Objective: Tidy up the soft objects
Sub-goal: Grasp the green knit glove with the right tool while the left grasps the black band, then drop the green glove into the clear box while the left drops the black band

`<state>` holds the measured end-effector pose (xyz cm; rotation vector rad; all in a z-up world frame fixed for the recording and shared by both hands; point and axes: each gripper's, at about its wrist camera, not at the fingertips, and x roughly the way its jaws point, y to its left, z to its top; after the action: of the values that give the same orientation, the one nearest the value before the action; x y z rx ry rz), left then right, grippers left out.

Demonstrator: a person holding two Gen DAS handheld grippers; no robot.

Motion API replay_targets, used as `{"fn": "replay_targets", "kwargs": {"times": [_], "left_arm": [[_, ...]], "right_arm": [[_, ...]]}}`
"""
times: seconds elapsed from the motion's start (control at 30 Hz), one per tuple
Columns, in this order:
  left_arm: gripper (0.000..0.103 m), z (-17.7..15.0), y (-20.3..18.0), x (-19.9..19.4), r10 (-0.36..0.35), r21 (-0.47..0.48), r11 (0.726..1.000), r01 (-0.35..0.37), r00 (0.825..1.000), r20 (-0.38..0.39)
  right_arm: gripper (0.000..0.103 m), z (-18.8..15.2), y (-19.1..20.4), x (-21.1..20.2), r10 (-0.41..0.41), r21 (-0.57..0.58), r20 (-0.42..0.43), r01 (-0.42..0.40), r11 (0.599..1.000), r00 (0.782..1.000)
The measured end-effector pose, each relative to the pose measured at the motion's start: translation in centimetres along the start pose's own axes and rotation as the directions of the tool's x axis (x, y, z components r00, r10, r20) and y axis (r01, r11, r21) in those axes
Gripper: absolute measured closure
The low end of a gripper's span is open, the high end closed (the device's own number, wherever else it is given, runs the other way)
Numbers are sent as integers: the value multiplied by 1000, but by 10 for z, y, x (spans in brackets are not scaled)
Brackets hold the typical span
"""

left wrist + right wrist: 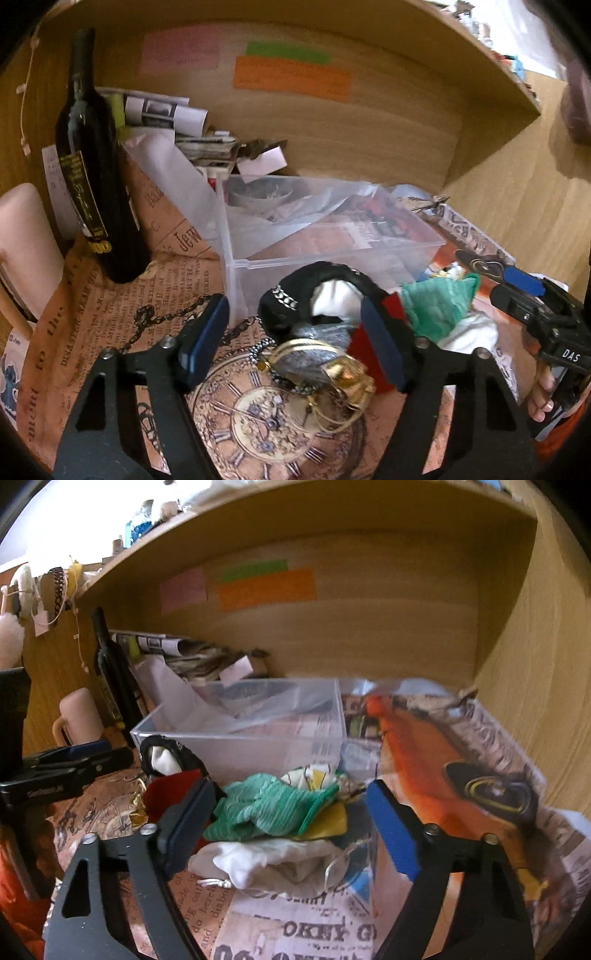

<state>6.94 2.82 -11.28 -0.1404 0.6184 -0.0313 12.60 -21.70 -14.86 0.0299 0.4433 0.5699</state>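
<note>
A pile of soft things lies on the paper-covered desk in front of a clear plastic bin. A black pouch with white lining sits by the bin's near wall. A green knit cloth lies on a white drawstring bag, with red fabric beside it. My left gripper is open around the black pouch and gold jewellery. My right gripper is open around the green cloth and white bag; it also shows in the left wrist view.
A dark wine bottle stands at the left, with a pink mug near it. Rolled papers are stacked at the back of the wooden alcove. Coloured sticky notes are on the back wall. A chain lies on the desk.
</note>
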Motion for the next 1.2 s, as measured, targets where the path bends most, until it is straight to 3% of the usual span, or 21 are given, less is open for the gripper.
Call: {"fn": "replay_targets", "kwargs": {"times": [0.23, 0.4, 0.5, 0.57, 0.63, 0.7, 1.2], "left_arm": [[46, 2, 6, 27, 19, 10, 1000, -19, 998, -51], [66, -2, 9, 40, -8, 7, 1000, 9, 997, -83], [70, -3, 8, 42, -8, 10, 1000, 8, 997, -75], [74, -3, 7, 41, -6, 14, 1000, 7, 998, -70], [78, -3, 7, 38, -8, 16, 1000, 9, 998, -62], [79, -2, 6, 32, -7, 21, 1000, 8, 999, -46], [88, 32, -5, -23, -2, 39, 999, -4, 989, 146]], "right_arm": [[49, 2, 0, 23, 62, 21, -67, -61, 998, 996], [51, -5, 6, 34, 92, 8, -116, -91, 996, 989], [52, -8, 11, 39, 74, -30, -136, -79, 996, 988], [60, -8, 14, 41, 58, -52, -142, -66, 996, 988], [77, -8, 13, 42, 47, -55, -140, -55, 997, 989], [88, -6, 10, 40, 62, -41, -135, -68, 997, 989], [92, 25, 12, 0, 50, -41, 69, -47, 998, 996]]}}
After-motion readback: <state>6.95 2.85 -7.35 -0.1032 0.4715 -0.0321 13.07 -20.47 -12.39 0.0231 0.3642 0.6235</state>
